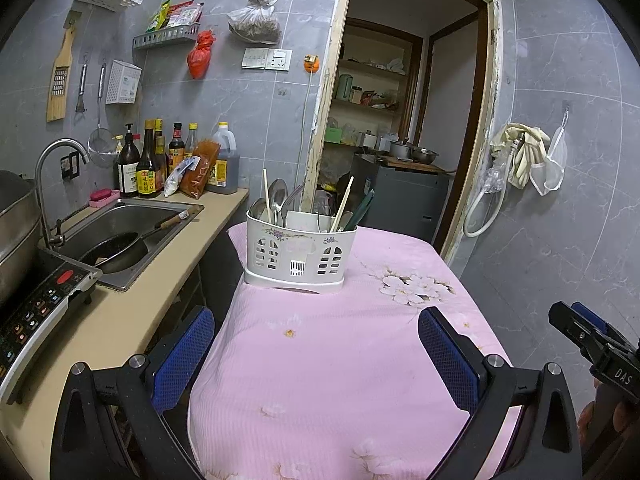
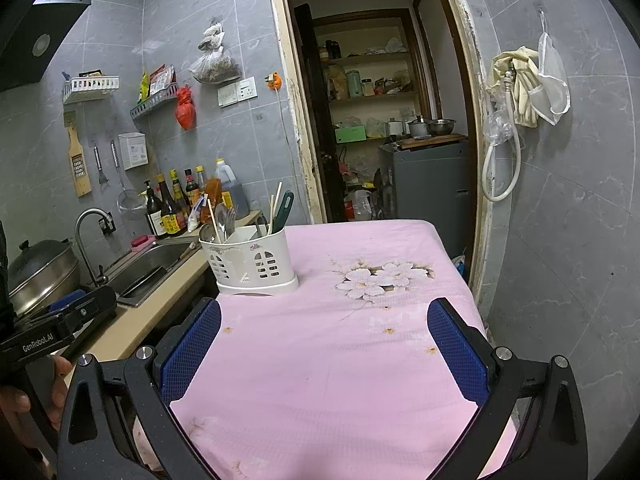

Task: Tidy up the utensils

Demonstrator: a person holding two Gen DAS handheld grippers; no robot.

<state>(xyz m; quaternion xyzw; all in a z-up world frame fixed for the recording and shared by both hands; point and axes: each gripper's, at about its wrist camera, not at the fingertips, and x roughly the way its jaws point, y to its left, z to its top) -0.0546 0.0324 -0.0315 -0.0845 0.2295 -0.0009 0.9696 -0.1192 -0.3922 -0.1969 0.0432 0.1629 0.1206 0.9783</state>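
Nearest, at the bottom of each frame, the left gripper [image 1: 316, 354] and right gripper [image 2: 324, 346] hang over a pink flowered tablecloth [image 1: 340, 360], blue pads spread wide, holding nothing. Lower left of the right wrist view shows the other gripper lettered "GenRobot.AI"; lower right of the left wrist view reads "DAS". Farther back, at centre, a white utensil caddy [image 1: 300, 254] stands on the cloth holding spoons [image 1: 277, 200] and chopsticks [image 1: 343, 205]. Only the left wrist view shows a frying pan [image 1: 118, 254] in the sink [image 1: 160, 216]. Bottle labels are too small to read.
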